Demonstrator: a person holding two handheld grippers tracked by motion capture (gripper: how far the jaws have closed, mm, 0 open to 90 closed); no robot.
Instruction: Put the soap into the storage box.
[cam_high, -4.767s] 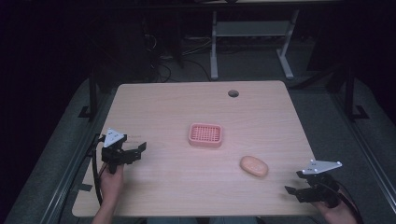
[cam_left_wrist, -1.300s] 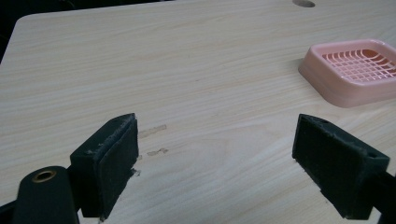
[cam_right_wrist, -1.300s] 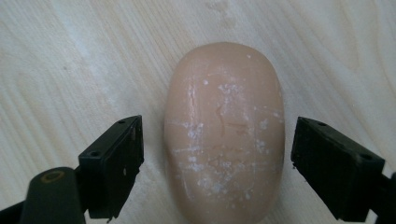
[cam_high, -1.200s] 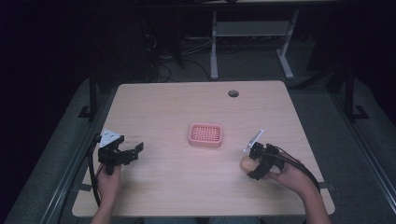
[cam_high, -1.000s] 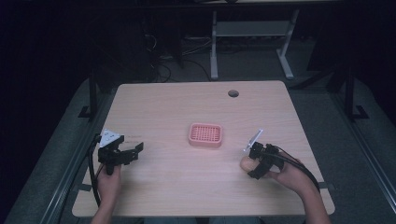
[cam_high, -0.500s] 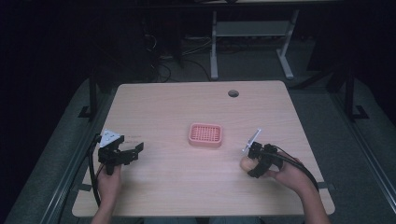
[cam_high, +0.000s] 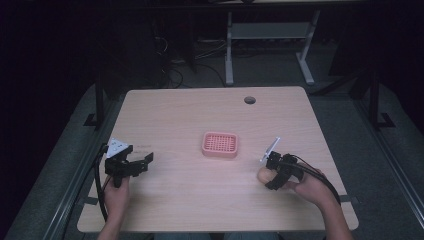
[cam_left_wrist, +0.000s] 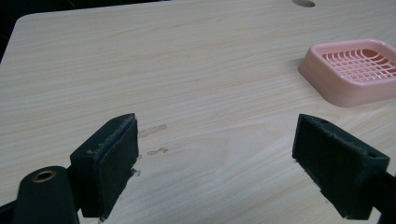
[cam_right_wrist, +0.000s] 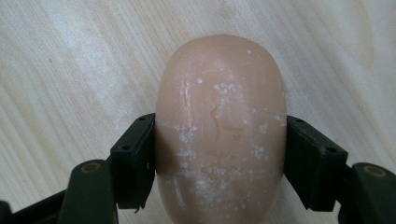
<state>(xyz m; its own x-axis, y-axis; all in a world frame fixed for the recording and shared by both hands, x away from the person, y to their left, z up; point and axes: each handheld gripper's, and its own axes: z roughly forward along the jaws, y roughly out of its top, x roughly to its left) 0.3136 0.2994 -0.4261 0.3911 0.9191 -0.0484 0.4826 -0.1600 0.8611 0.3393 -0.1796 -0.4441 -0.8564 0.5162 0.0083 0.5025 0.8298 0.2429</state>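
The left gripper (cam_high: 131, 165) sits near the table's (cam_high: 190, 115) left edge, its jaws spread wide over bare wood with nothing between them. Toward the middle lies a pink soap dish (cam_high: 220, 144) with a grid floor, standing alone with open tabletop on all sides. Right of it, near the front right part of the table, the right gripper (cam_right_wrist: 219, 161) has just been closing and now clamps a bar of soap (cam_right_wrist: 220, 126) across its width, both pads pressed against its sides. The bar is a rounded, peach-coloured oval, its top scuffed with white flecks and fine scratches, lying on the wood. Bare table separates it from the dish.
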